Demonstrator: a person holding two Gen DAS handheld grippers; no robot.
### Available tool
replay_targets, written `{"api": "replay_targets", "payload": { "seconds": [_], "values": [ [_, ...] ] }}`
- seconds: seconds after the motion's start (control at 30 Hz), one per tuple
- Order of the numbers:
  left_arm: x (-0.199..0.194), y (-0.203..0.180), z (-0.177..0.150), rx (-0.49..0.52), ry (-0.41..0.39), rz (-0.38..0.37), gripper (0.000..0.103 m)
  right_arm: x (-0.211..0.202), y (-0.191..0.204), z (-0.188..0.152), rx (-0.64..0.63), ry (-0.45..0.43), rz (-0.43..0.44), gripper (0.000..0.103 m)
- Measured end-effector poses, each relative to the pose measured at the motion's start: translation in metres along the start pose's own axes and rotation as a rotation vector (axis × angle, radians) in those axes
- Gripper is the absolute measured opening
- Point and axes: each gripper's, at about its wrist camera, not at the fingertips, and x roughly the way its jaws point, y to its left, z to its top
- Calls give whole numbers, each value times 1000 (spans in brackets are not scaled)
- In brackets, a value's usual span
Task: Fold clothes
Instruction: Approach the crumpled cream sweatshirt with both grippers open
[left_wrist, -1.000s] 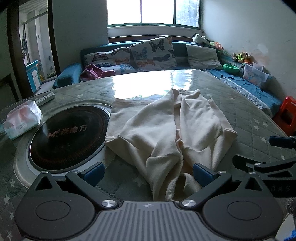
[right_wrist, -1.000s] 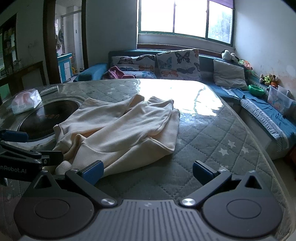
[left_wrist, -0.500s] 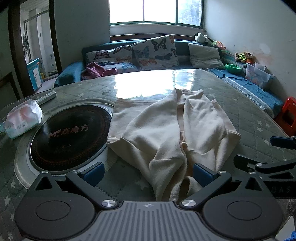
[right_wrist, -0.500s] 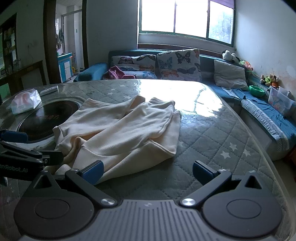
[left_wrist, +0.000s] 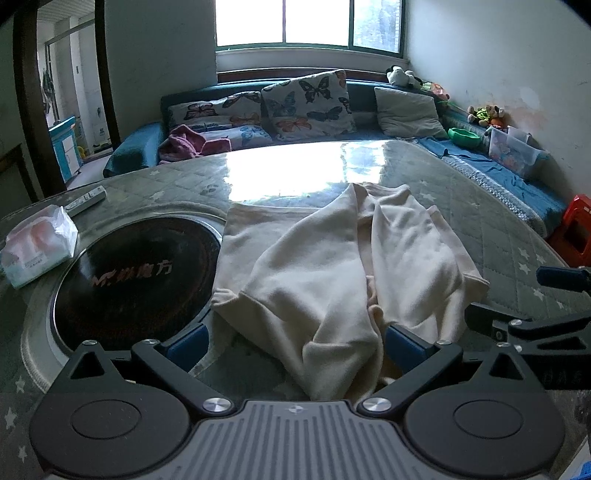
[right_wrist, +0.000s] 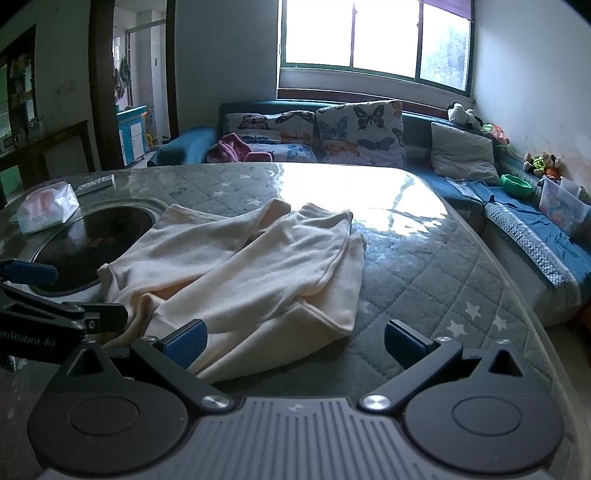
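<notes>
A cream garment (left_wrist: 332, 266) lies crumpled on the quilted grey-green table cover, its near end bunched between my left gripper's open fingers. My left gripper (left_wrist: 293, 341) is open and empty, low over that near end. The same garment (right_wrist: 251, 269) shows in the right wrist view, spread left of centre. My right gripper (right_wrist: 293, 338) is open and empty, with its left finger over the garment's near edge. Each gripper shows at the side of the other's view.
A round black cooktop (left_wrist: 136, 273) is set in the table left of the garment. A tissue pack (left_wrist: 37, 247) and a remote (left_wrist: 86, 199) lie at the far left. A sofa with butterfly cushions (left_wrist: 306, 103) stands behind the table. A red stool (left_wrist: 572, 229) is at the right.
Both grippers have moved slightly forward and lower toward the garment's near end. The garment has not moved.
</notes>
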Motion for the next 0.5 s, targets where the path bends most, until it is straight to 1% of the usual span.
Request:
{"api": "replay_targets", "payload": {
  "seconds": [0.5],
  "values": [
    [19,0,11,4,21,1,103,20,-14,13,13,1,-5,103]
  ]
}}
